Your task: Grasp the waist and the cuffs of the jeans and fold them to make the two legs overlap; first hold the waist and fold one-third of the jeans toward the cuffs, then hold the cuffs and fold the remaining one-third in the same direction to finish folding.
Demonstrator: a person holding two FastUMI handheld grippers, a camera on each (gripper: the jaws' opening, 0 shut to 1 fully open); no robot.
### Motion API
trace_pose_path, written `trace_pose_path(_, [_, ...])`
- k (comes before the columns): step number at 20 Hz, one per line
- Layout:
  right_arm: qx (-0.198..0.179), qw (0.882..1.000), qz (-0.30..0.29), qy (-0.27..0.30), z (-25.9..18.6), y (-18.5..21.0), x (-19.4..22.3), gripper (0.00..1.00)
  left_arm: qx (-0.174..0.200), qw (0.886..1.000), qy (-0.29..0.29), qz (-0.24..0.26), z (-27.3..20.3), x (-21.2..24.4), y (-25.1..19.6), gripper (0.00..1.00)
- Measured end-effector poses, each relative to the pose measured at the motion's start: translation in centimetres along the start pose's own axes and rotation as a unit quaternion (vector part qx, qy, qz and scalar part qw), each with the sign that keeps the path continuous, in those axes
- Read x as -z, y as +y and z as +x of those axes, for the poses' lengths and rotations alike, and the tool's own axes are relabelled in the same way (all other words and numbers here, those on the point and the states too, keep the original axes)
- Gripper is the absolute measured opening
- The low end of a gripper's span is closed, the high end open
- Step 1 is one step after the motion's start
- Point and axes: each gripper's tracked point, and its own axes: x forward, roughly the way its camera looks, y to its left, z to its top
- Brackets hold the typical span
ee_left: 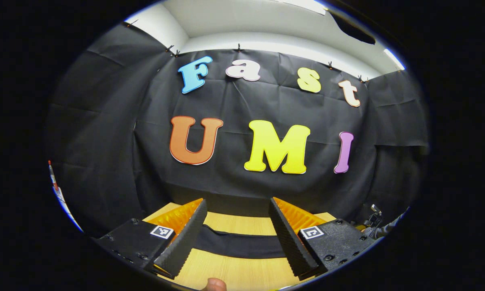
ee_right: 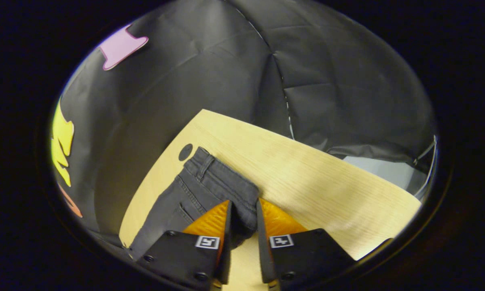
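On the table [ee_right: 315, 178], dark jeans [ee_right: 202, 190] lie flat, the waist pointing toward the far corner and the legs running off toward the lower left of the right gripper view. A belt loop and a pocket seam show on the cloth, and a small dark round spot [ee_right: 185, 152] sits on the wood just beside the waistband's corner.

At the bottom of that view the right gripper [ee_right: 244, 224] has its 2 fingers drawn close, with a bunched corner of the waist caught in the narrow gap. Both fingers appear to press on the fabric from either side. Bare wood lies to the right of the jeans, reaching out to the table's edge, with the booth's black cloth wall [ee_right: 226, 60] behind.

From the left gripper view, the left gripper [ee_left: 238, 238] is spread wide and holds nothing. A dark band of the jeans [ee_left: 238, 244] lies across the table [ee_left: 234, 270] between and beyond its fingers, apart from both of them. A fingertip [ee_left: 214, 284] of the person shows at the bottom edge. The gripper sits low over the wood, facing the cloth wall [ee_left: 104, 141].
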Motion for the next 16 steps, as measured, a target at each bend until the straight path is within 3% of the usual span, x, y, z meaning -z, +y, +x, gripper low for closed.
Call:
trace_pose_path(1, [-0.002,1.000,-0.003,-0.006,0.0,0.2,-0.2,0.34,0.008,1.000,0.008,0.001,0.0,0.4,-0.4,0.98])
trace_pose_path(2, [0.006,1.000,-0.008,-0.025,-0.1,0.3,-1.1,0.19,0.008,1.000,0.019,0.003,0.1,1.0,-0.3,0.98])
trace_pose_path(4, [0.020,0.998,-0.047,-0.029,-0.2,0.9,-0.7,0.01,-0.002,1.000,0.028,0.012,0.1,1.1,0.6,1.00])
trace_pose_path(9, [-0.001,0.986,-0.131,-0.104,-3.9,5.0,-2.5,0.01,-0.008,0.999,0.036,0.022,0.2,1.7,2.0,0.98])
trace_pose_path(12, [-0.029,0.970,-0.189,-0.151,-9.1,7.9,-2.9,0.05,-0.005,0.999,0.047,0.004,0.1,2.4,3.0,0.98])
trace_pose_path(16, [-0.091,0.943,-0.249,-0.201,-15.5,11.2,-2.2,0.01,-0.012,0.999,0.050,-0.002,0.1,2.9,5.0,0.98])
